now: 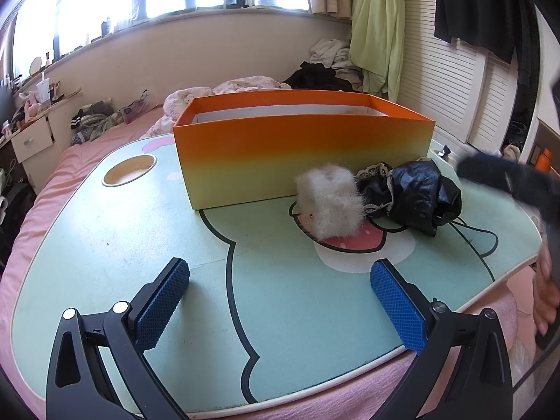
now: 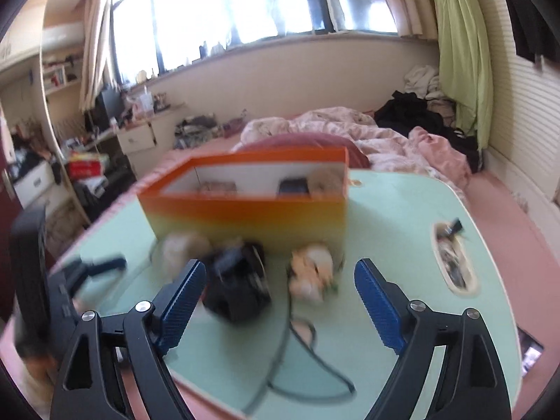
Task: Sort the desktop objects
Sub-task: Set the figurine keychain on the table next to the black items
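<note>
Left gripper sits low over the near edge of the mint-green lap table, jaws wide apart, nothing between the blue pads. At twelve o'clock from it stands the orange-to-yellow box, open on top, resting on the table. Just in front of the box's near wall, at about one o'clock from the gripper, lies a white fluffy cube, tilted on a corner. Touching it on the three o'clock side is a crumpled black shiny bundle with a strip of lace trim peeking out at its back. A round cup hole is sunk into the table at eleven o'clock. Far out at three o'clock a dark blurred shape cuts in, with a hand below it at the table's edge.

Over to the right wrist view, and it's smeared with blur. Right gripper has its jaws spread wide, holding nothing. Between the pads lie the black bundle close to the left pad, and a pale cream object, too blurred to name, at twelve o'clock. The box stands just behind them; inside it a dark blue item and pale things show against the white lining. An oval slot in the table sits at two o'clock. The table rests on a pink bed.
</note>
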Tool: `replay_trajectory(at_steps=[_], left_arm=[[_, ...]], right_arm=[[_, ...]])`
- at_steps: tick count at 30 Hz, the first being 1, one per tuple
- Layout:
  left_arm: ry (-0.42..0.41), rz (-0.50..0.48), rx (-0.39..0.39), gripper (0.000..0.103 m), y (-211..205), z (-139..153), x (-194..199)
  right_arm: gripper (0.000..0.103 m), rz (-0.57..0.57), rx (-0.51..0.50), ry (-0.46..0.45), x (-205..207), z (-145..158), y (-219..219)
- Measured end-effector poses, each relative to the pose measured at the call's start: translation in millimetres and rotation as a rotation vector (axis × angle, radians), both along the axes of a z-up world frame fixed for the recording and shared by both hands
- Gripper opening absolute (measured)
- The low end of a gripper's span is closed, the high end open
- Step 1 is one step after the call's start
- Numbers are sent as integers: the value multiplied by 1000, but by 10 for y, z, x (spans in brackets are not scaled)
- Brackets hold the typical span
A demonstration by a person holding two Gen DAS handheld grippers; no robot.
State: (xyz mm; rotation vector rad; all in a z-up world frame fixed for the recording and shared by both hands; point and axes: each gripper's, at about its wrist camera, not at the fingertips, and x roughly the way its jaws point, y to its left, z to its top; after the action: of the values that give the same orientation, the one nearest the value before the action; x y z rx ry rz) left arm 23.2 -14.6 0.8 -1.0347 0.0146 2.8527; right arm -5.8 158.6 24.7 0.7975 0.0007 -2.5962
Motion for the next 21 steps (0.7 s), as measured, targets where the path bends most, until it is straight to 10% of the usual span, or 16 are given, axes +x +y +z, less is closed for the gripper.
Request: replay_trajectory(at_steps=[5,15,21], left_arm=[[2,1,-6,103,22,-2,14],[1,-4,-7,102,17,-1,43],[49,-35,12,56,25,355,119]], right_arm=[[102,-48,165,1,84,-385,-89],[103,-64,111,29,22,-460,-4],[103,-63,111,30,36,-467,-8]])
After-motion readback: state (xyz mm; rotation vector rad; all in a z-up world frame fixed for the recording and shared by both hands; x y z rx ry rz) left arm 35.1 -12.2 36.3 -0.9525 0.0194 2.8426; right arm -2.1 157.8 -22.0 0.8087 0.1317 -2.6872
